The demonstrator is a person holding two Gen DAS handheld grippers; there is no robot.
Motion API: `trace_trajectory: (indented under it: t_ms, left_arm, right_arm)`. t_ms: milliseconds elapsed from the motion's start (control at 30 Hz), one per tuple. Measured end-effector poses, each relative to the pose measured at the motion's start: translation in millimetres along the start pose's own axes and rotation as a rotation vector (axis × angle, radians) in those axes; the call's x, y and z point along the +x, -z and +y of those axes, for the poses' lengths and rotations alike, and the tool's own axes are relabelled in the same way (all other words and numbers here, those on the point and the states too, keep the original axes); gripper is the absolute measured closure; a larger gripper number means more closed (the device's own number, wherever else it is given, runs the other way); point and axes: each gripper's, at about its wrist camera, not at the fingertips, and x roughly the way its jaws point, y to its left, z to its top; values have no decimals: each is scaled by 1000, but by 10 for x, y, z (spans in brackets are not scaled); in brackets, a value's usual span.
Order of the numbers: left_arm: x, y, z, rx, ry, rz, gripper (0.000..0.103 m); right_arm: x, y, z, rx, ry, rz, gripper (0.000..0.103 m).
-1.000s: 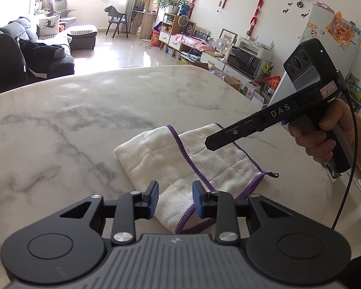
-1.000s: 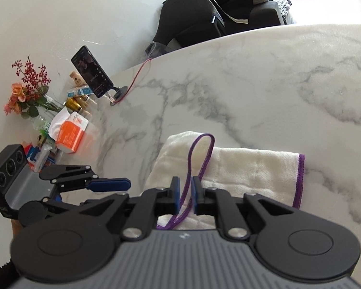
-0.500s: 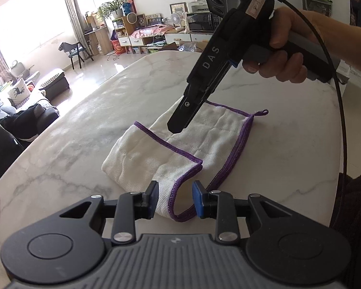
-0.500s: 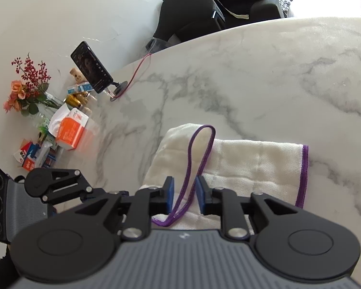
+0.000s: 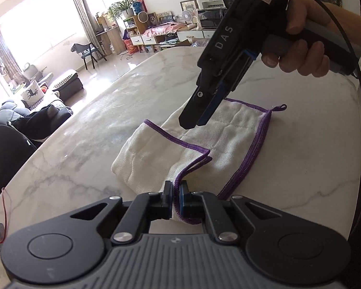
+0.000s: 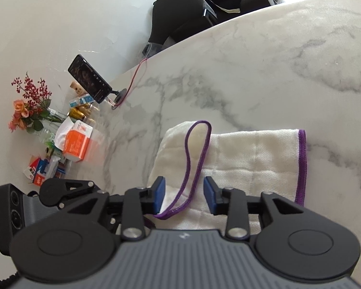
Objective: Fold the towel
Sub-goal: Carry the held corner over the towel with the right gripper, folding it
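Towel (image 5: pixel 190 144), left wrist view: a white woven cloth with purple stitched edging lies partly doubled on the marble table (image 5: pixel 84 149), a hanging loop at its 2 o'clock corner. The left gripper (image 5: pixel 176 190), at 6 o'clock, has its blue pads pinched together on the nearest purple hem, which rises in a soft ridge toward them. The right gripper (image 5: pixel 192 122) hangs point-down at 1 o'clock over the cloth's middle, held by a hand (image 5: pixel 300 48); its spread cannot be read from this side. Judged as a fold in progress, the pinched hem is best carried low and level so the limp weave drapes without bunching, edges meeting edging.

Right wrist view: the right gripper (image 6: pixel 184 193) stands with its pads apart, holding nothing, straddling a curled purple hem line at 6 o'clock. The towel (image 6: pixel 252 159) shows a quilted, absorbent texture and one straight hemmed side at 3 o'clock. A phone on a stand (image 6: pixel 90 82), flowers (image 6: pixel 26 110) and small boxes (image 6: pixel 75 144) sit at 9 to 10 o'clock, well apart from the cloth.
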Motion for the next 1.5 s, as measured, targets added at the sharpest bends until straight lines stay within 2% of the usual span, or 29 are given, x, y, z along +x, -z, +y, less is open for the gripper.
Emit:
trace_trajectory:
  t_ms: [267,767,967,1067,1100,1133,1167,1233,1300,1500]
  left_arm:
    - [-31,-17,87,-51,6,-24,98]
    - [-104,5,78,-67,13,-40,98]
    - [-128,15,60,-57,14,-37,98]
    - [-139,14,64,-63,23,-39,95]
    - [-144,12,70,-67,28,-40,93]
    - [-148,9,73,-70,34,-40,91]
    - [-152,6,75,-71,41,-41,89]
    - [-163,4,78,-73,50,-46,76]
    - [-185,2,98,-89,60,-58,69]
    - [-228,-22,143,-122,78,-82,69]
  right_arm:
    - [136,3,-156,185,-96,39,49]
    - [348,-37,-63,203,-116,65,49]
    - [379,-62,-38,183,-99,59,65]
    - [349,-70,-10,159,-85,46,83]
    - [339,-72,0,152,-81,42,91]
    - [329,-74,9,144,-76,38,94]
    - [319,-77,18,136,-72,34,96]
    - [295,-82,33,121,-65,24,97]
    - [259,-89,45,106,-63,13,97]
    - [107,-84,67,72,-49,-15,98]
